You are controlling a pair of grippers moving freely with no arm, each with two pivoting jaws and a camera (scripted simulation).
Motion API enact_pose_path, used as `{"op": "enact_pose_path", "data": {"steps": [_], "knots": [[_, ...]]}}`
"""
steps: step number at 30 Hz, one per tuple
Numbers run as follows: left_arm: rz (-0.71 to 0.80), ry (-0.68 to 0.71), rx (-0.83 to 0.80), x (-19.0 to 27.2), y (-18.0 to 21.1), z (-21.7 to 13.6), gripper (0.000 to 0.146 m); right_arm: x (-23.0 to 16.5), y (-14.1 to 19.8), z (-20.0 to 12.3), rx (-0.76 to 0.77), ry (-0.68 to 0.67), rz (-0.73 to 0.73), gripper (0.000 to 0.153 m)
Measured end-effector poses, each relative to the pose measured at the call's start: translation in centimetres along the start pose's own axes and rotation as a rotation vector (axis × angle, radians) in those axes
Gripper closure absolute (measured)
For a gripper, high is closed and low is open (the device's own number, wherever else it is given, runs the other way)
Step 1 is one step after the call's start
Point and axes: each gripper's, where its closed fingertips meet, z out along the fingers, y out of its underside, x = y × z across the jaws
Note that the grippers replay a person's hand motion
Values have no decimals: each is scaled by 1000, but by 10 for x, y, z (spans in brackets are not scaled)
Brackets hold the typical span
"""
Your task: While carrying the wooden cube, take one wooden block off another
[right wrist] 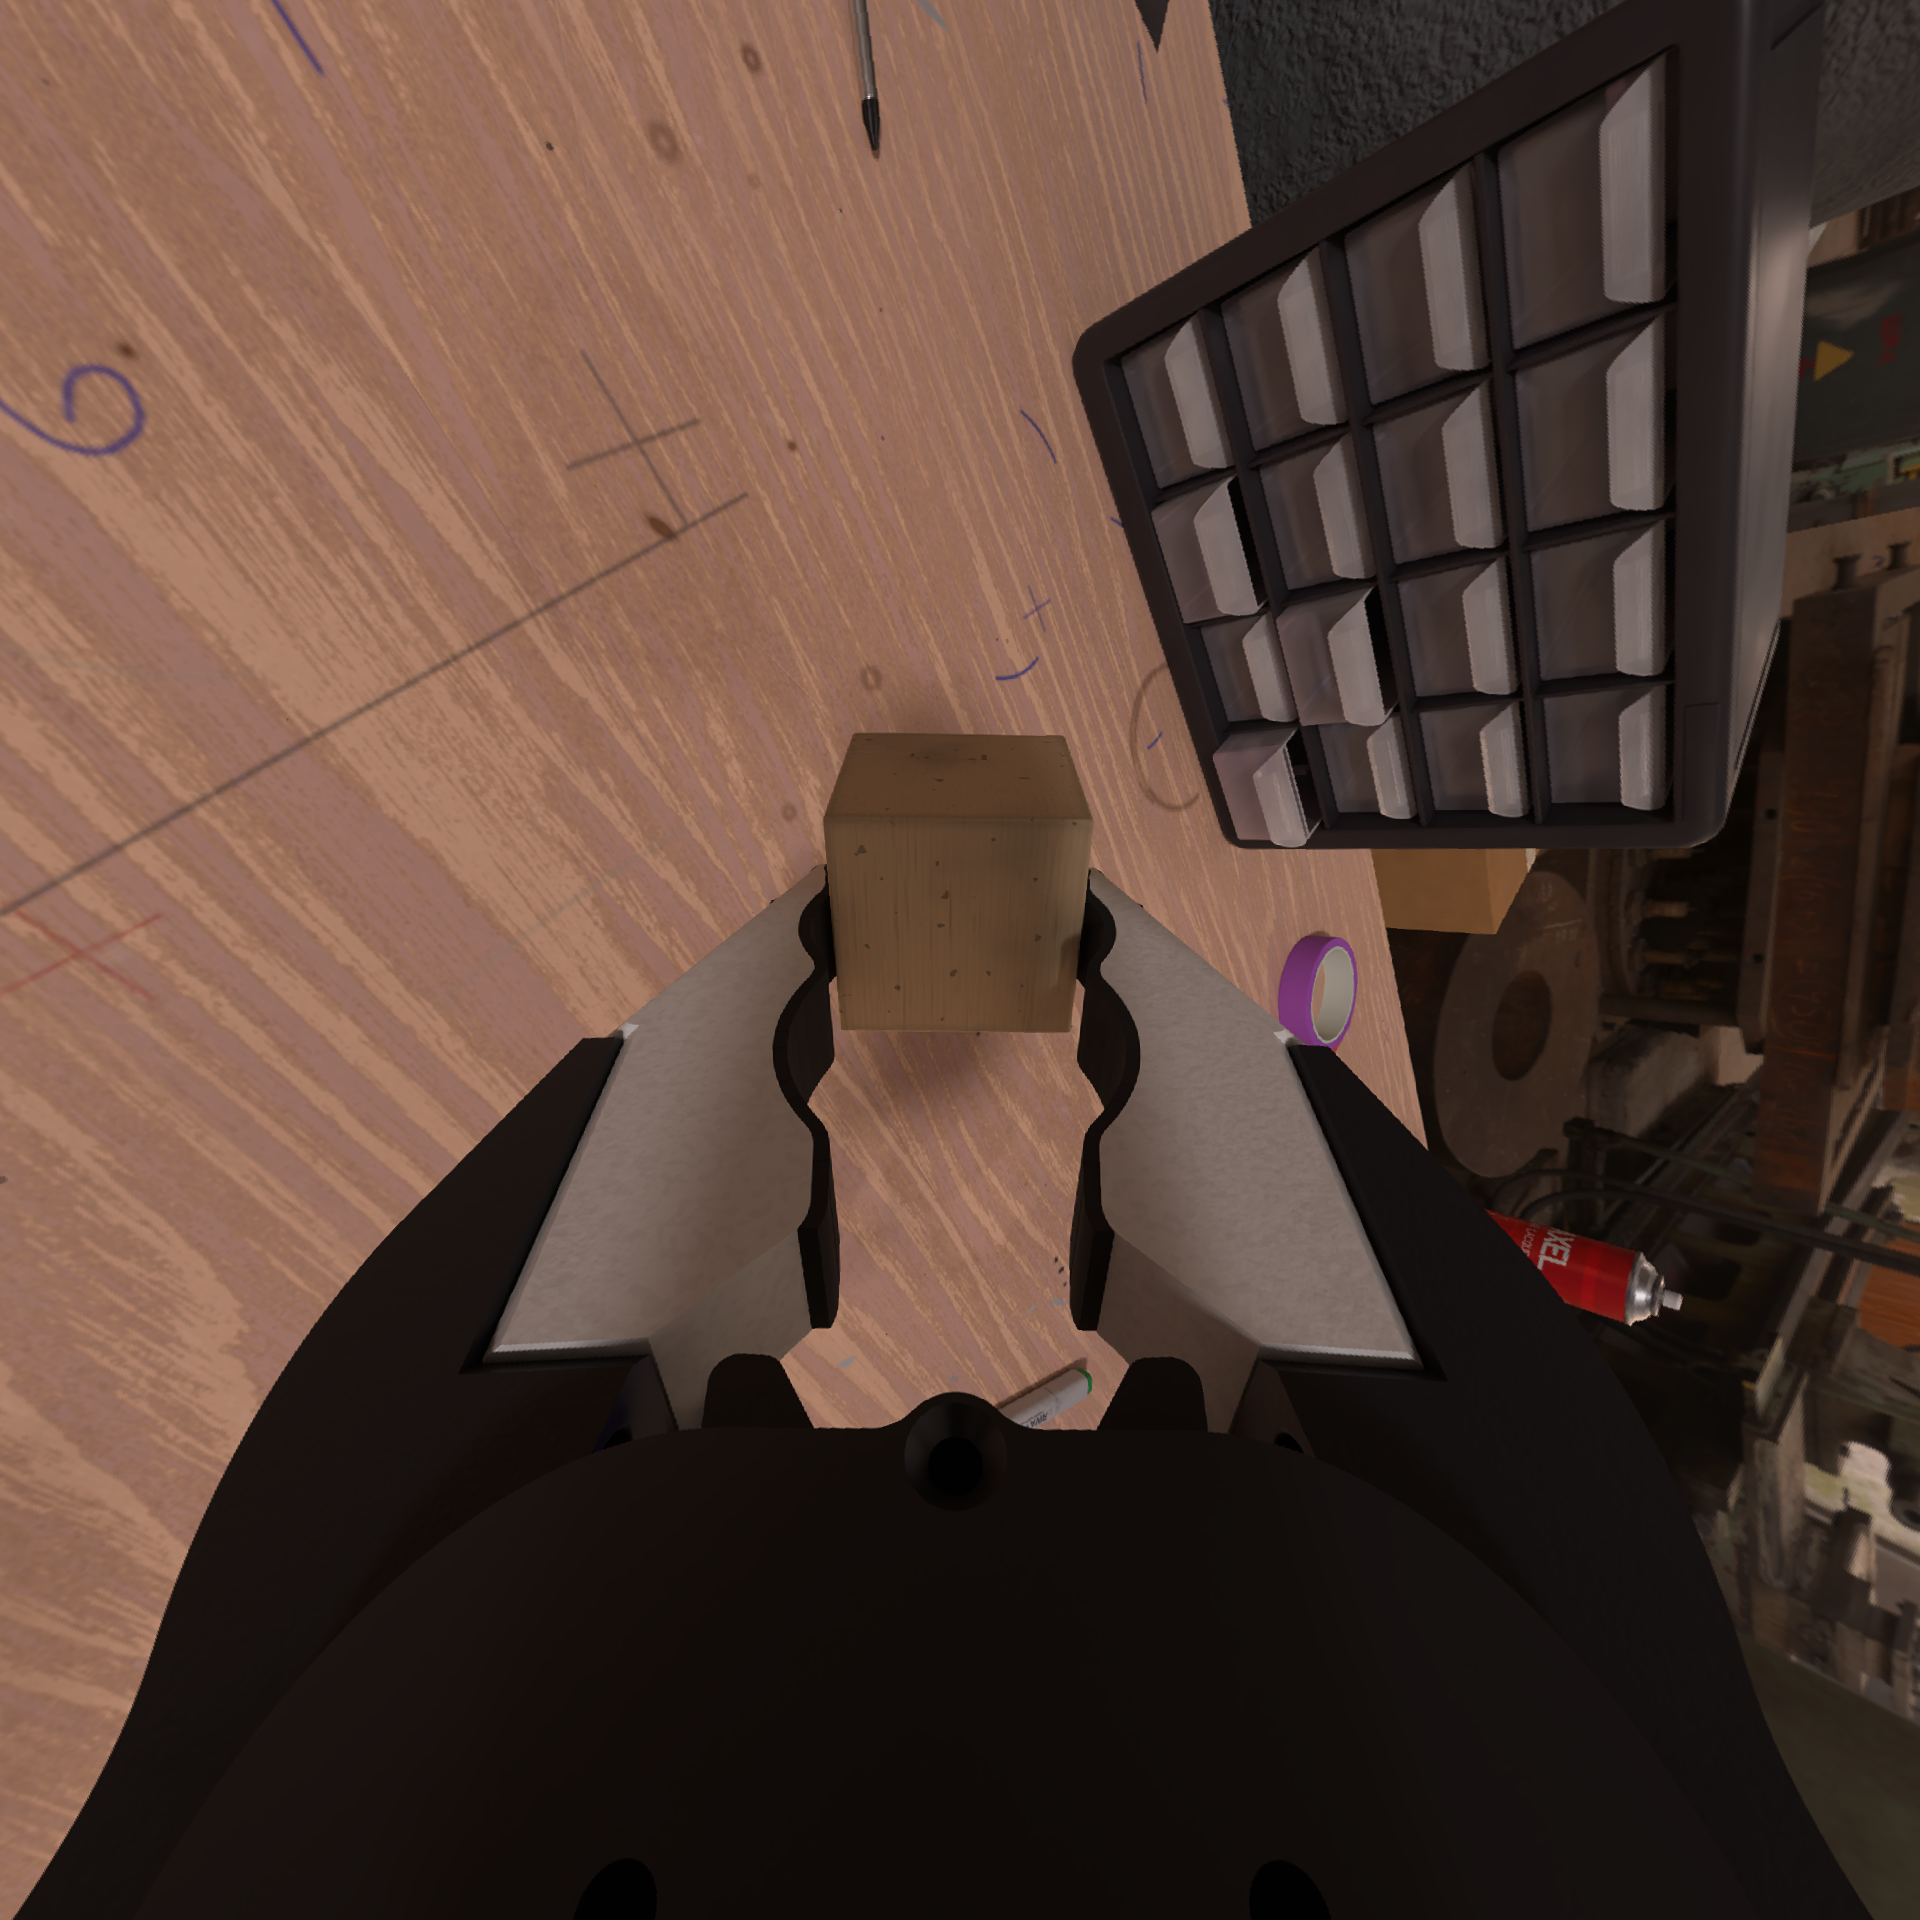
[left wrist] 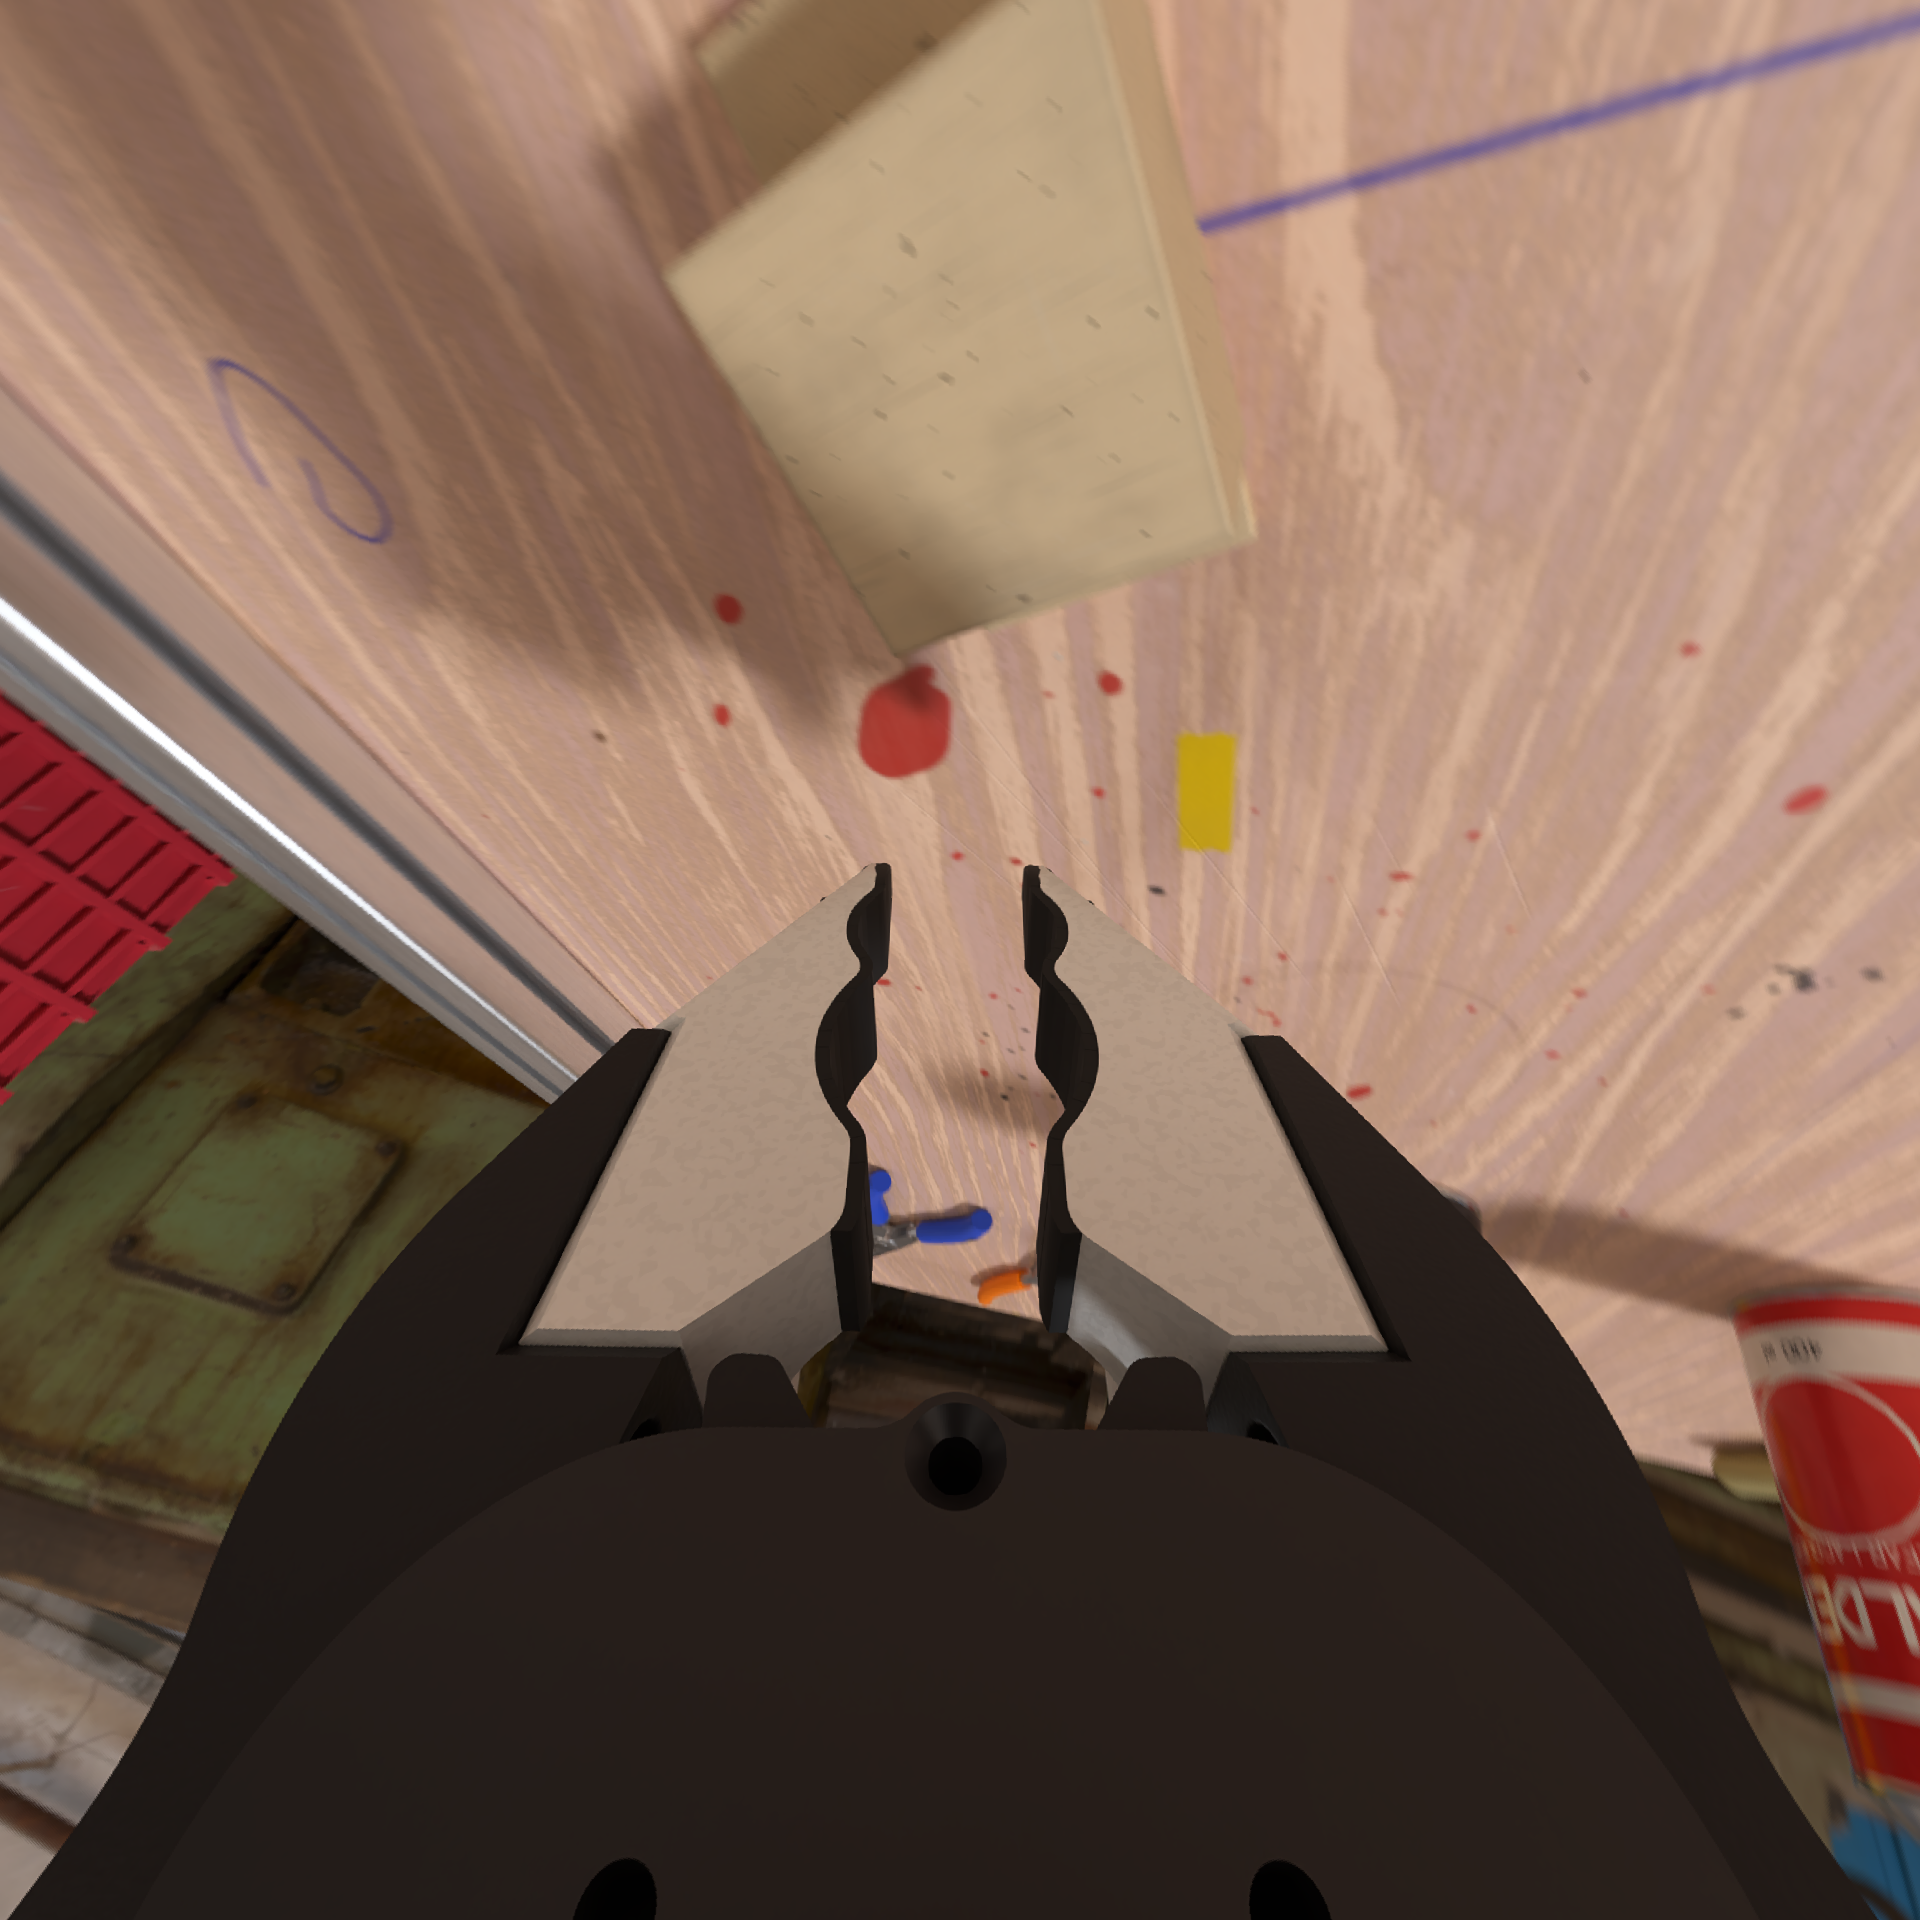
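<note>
My right gripper (right wrist: pixel 956 896) is shut on the wooden cube (right wrist: pixel 951 935) and holds it above the wooden tabletop (right wrist: pixel 416 727). My left gripper (left wrist: pixel 956 883) is empty, its jaws a narrow gap apart, and it hovers over the table. A pale wooden block (left wrist: pixel 966 353) lies ahead of it, apart from the fingertips. A darker wooden piece (left wrist: pixel 779 83) shows at the block's far end; I cannot tell whether one lies on the other.
A red can (left wrist: pixel 1839 1538) stands at the right, blue-handled pliers (left wrist: pixel 940 1228) lie near the table edge, and a red crate (left wrist: pixel 73 883) sits off the table. A black drawer organiser (right wrist: pixel 1434 499), purple tape roll (right wrist: pixel 1317 989), red spray can (right wrist: pixel 1579 1262) and marker (right wrist: pixel 1049 1397) surround the right gripper.
</note>
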Motion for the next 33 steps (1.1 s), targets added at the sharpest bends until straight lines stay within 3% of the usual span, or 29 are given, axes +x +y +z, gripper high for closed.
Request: {"op": "enact_pose_path", "data": {"steps": [8,16,22,25,27,30,33], "knots": [[56,189,-116,23,14,2,110,-6,-5,10,15,-18,-1,108],[84,161,-61,12,-10,3,81,-10,3,15,3,-28,0,108],[148,221,-36,27,-26,7,73,-11,6,19,2,-27,13,108],[150,263,-45,32,-26,5,87,-14,8,21,-1,-33,12,108],[133,289,-26,39,-27,6,108,-16,9,23,-2,-36,12,108],[91,220,32,35,-34,9,137,-17,10,25,2,-38,17,108],[10,115,42,18,-36,14,144,-19,8,26,4,-41,15,108]]}}
